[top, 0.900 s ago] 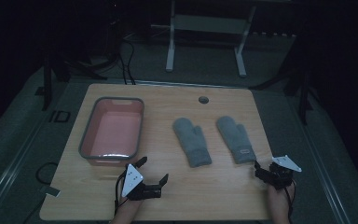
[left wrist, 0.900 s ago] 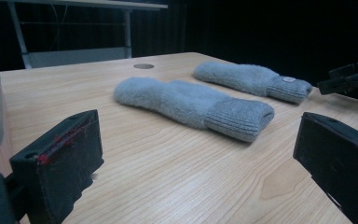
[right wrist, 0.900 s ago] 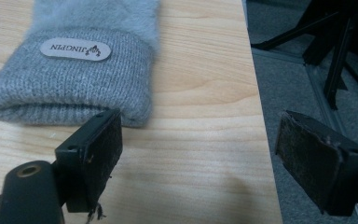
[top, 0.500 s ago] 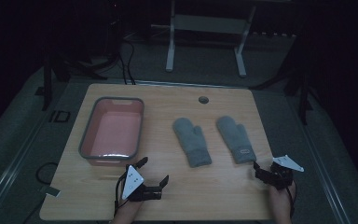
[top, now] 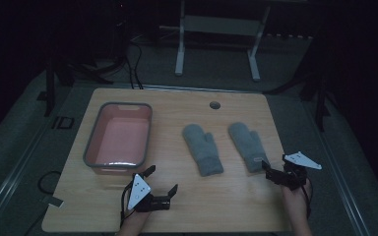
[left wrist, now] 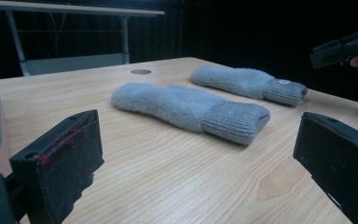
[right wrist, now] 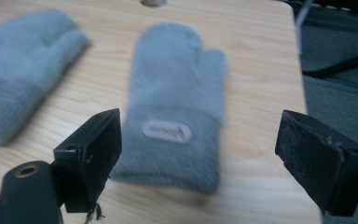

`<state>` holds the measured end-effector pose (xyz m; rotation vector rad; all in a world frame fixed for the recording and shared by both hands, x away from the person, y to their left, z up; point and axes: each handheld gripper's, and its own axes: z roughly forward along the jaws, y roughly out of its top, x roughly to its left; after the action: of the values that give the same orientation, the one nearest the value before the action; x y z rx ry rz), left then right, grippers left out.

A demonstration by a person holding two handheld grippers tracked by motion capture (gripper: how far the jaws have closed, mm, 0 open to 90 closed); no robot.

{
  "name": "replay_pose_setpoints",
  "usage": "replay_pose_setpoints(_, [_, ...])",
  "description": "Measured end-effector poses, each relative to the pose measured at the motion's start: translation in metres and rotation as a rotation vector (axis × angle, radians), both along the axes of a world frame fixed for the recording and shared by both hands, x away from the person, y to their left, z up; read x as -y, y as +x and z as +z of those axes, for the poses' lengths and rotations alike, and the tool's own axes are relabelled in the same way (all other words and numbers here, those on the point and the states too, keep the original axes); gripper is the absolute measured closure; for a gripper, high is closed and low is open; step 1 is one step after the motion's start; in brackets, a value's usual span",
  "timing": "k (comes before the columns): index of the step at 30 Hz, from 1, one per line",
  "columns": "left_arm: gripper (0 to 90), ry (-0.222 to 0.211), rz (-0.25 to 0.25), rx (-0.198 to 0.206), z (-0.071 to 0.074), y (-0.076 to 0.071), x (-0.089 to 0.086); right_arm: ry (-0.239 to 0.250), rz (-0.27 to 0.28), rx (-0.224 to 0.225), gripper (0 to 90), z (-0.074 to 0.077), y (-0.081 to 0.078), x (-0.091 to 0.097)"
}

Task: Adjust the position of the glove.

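We note both tools empty with jaws spread wide: the left gripper (top: 161,189) sits near the table's (top: 236,196) front edge just ahead of the pink bin (top: 119,137), and the right gripper (top: 274,173) hovers just short of the right mitten's (top: 248,145) cuff. The left mitten (top: 203,147) lies flat beside it, the two apart. Our main worry is a shallow bite: soft knit may bunch or slip, or the lower jaw may snag the wood.

Black grippers (top: 160,184), white three-cornered plates (top: 139,191)

high: overhead, far | claw views: low, near (right seems blurred) | shared: mittens (top: 248,146)
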<state>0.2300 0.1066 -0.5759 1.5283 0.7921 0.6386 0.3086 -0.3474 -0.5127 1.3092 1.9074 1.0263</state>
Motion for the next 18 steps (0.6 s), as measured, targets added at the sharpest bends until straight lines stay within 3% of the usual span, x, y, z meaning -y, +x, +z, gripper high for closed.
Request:
replay_pose_setpoints(4, [1.7,-0.007,0.0,0.0,0.0,0.0,-0.001,-0.002,0.028,-0.012,14.5,0.009,0.006,-0.01])
replay_pose_setpoints(7, [1.7,-0.005,0.0,0.002,0.0,0.0,-0.001,-0.017,0.082,-0.042,12.2,0.016,0.012,-0.021])
replay_pose_setpoints(10, [1.7,0.009,-0.001,0.012,0.0,-0.001,0.001,0.033,0.133,-0.041,12.2,0.023,0.018,-0.033])
replay_pose_setpoints(18, [1.7,0.012,-0.003,0.016,0.0,-0.001,0.001,-0.005,0.189,-0.028,12.6,0.036,0.033,-0.073])
